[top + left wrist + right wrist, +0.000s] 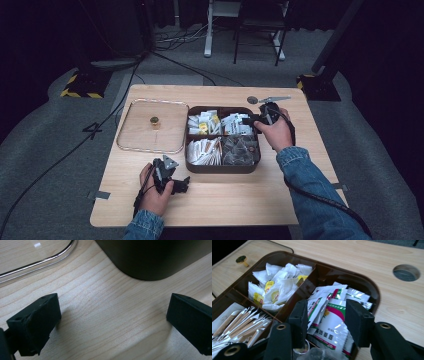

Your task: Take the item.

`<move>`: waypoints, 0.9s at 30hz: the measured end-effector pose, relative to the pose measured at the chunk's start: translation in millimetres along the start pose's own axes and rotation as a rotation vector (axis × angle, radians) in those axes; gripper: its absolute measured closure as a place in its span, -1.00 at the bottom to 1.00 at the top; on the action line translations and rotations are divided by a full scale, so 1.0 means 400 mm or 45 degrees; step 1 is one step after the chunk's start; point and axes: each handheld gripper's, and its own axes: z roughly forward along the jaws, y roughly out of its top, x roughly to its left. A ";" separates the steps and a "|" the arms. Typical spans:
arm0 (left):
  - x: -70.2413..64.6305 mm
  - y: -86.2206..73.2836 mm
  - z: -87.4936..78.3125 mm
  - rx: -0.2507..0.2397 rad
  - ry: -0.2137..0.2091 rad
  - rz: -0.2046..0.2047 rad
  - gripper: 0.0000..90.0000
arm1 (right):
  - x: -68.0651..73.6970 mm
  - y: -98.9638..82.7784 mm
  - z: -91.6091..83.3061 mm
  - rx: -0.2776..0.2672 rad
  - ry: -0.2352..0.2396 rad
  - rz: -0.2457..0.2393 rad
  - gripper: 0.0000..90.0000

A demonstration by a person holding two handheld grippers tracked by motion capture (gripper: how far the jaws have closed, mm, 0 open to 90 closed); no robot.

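Right gripper (325,323): hung over the box's far right compartment, jaws partly spread around the green-and-white sachets (329,322), not clearly pressing them.
Left gripper (113,322): rested on the table (225,200) near the box's front left corner, jaws spread wide, nothing between them.
Box (222,168): dark, four compartments, at mid-table.
Lid (135,142): clear, lay flat just left of the box.

Left gripper (181,186) low, fingers wide apart; right gripper (250,120) fingers part-open, nothing pinched.
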 end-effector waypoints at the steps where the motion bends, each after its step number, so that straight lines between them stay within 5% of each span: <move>1: 0.000 0.000 0.000 0.000 0.000 0.000 -1.00 | 0.000 0.000 0.000 0.000 0.000 0.000 0.20; 17: 0.001 0.001 0.000 0.000 -0.001 0.004 -1.00 | 0.040 -0.018 0.092 0.126 0.017 0.015 0.39; 27: 0.001 0.001 0.000 0.001 -0.002 0.005 -1.00 | 0.070 -0.003 0.100 0.102 0.050 0.006 0.43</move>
